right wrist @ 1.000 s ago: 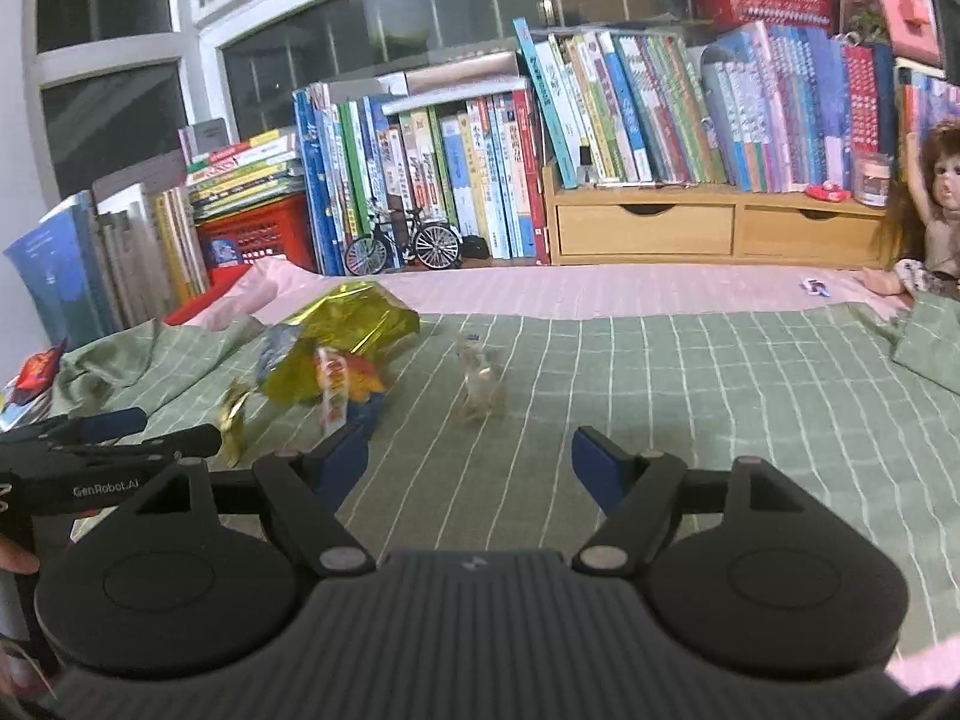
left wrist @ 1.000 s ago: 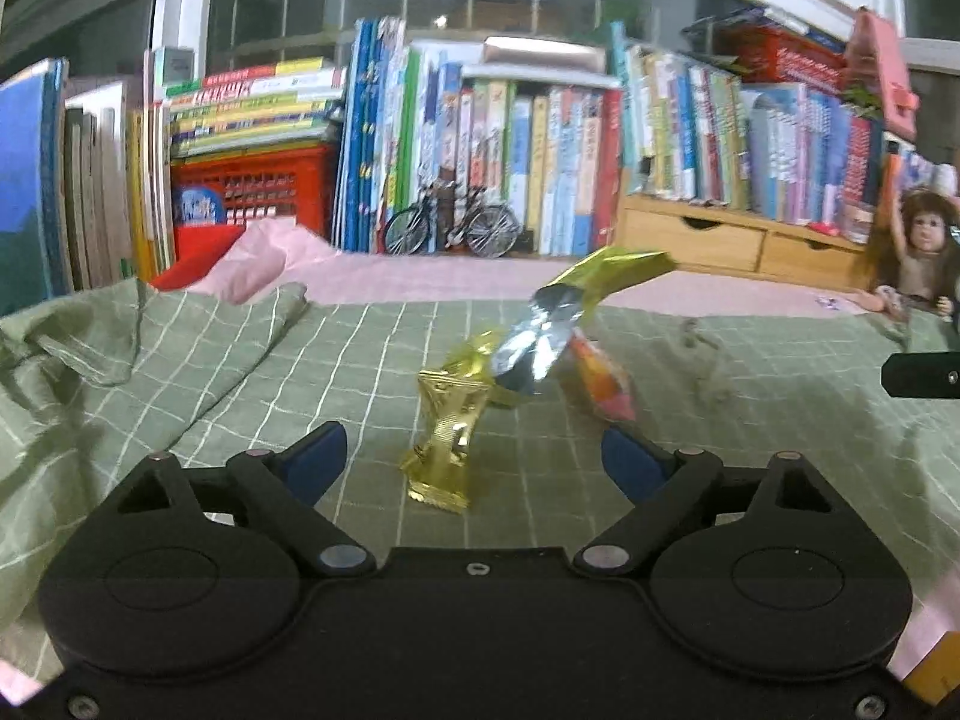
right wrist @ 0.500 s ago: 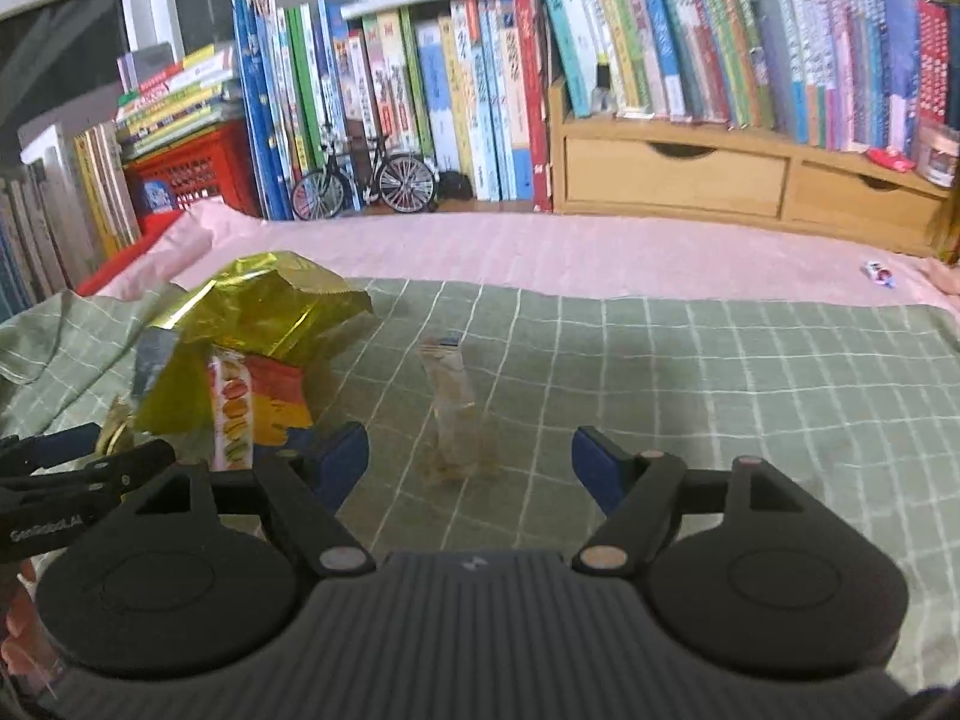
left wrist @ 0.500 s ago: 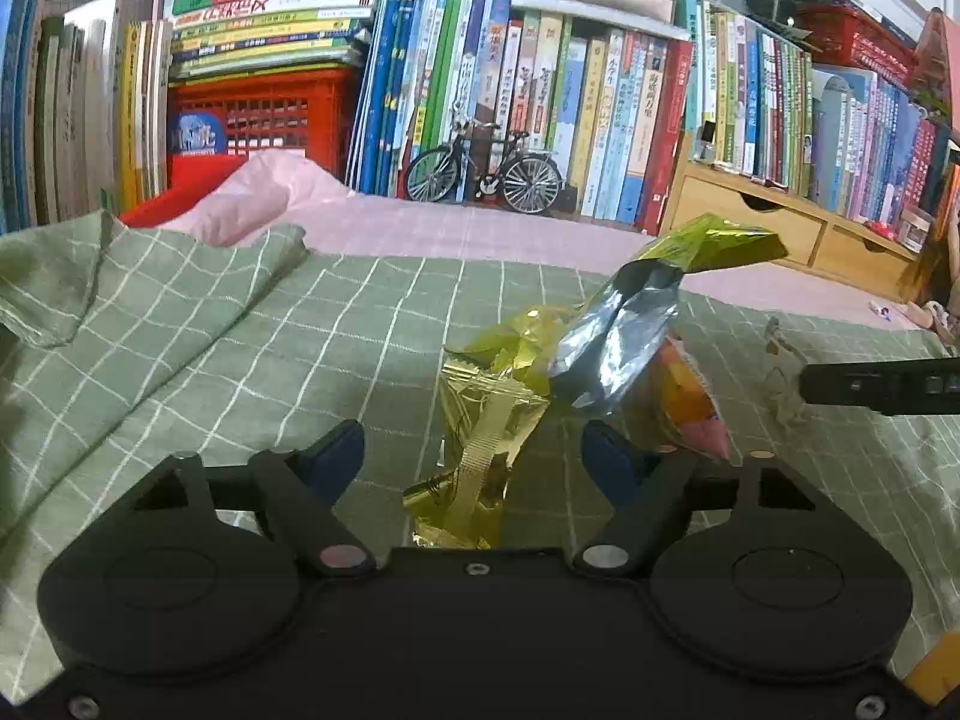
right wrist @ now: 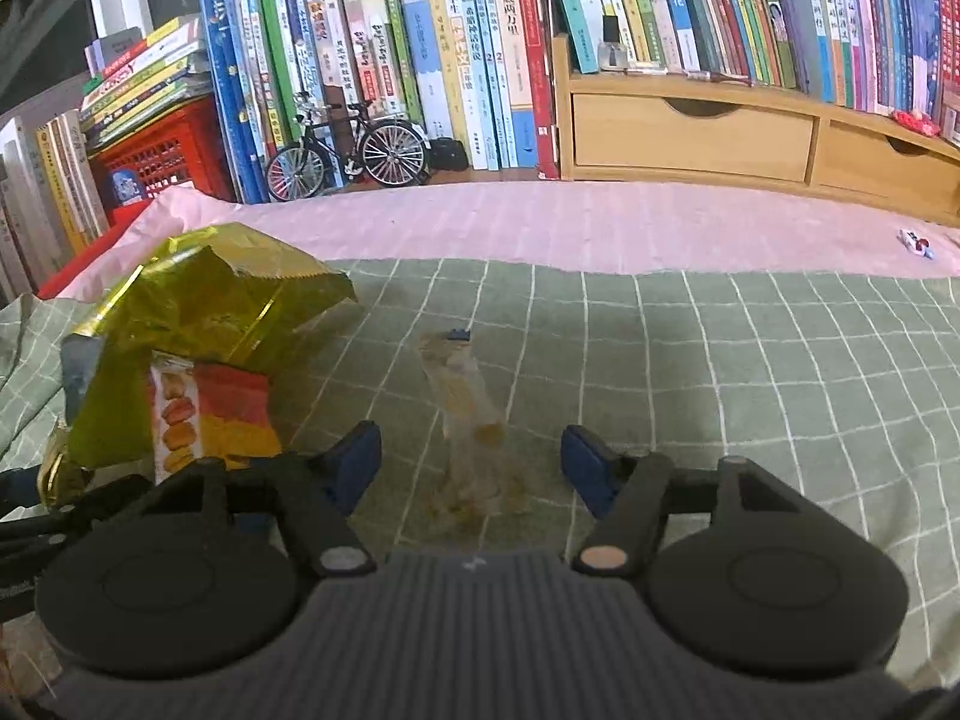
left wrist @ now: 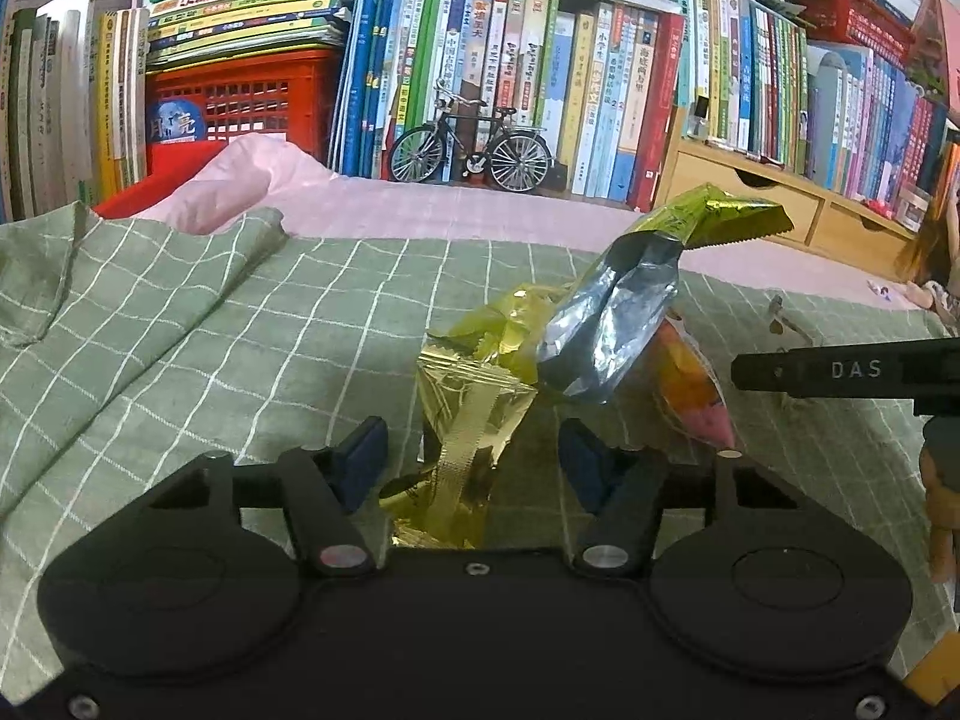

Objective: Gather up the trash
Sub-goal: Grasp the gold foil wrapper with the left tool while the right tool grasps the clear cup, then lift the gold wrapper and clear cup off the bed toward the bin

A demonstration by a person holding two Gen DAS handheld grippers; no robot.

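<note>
A crumpled gold wrapper [left wrist: 468,426] lies on the green checked cloth [left wrist: 240,324], between the blue pads of my open left gripper [left wrist: 474,459]. Behind it stands a large yellow-green foil bag [left wrist: 618,306] with a silver inside, and an orange snack packet [left wrist: 690,384] leans at its right. In the right wrist view a clear plastic wrapper [right wrist: 468,420] with brown smears stands between the pads of my open right gripper [right wrist: 474,456]. The foil bag [right wrist: 204,306] and the orange packet [right wrist: 204,420] lie to its left.
Books [left wrist: 540,78], a red crate [left wrist: 240,96] and a model bicycle [left wrist: 474,144] line the back. Wooden drawers [right wrist: 720,132] stand at the right. Pink fabric [right wrist: 540,228] lies beyond the green cloth. A small candy [right wrist: 915,240] rests far right. A doll [left wrist: 930,258] sits at the right edge.
Both grippers moved forward and lower toward the cloth. The gold wrapper now sits between the left pads, the clear wrapper between the right pads. Both stay open.
</note>
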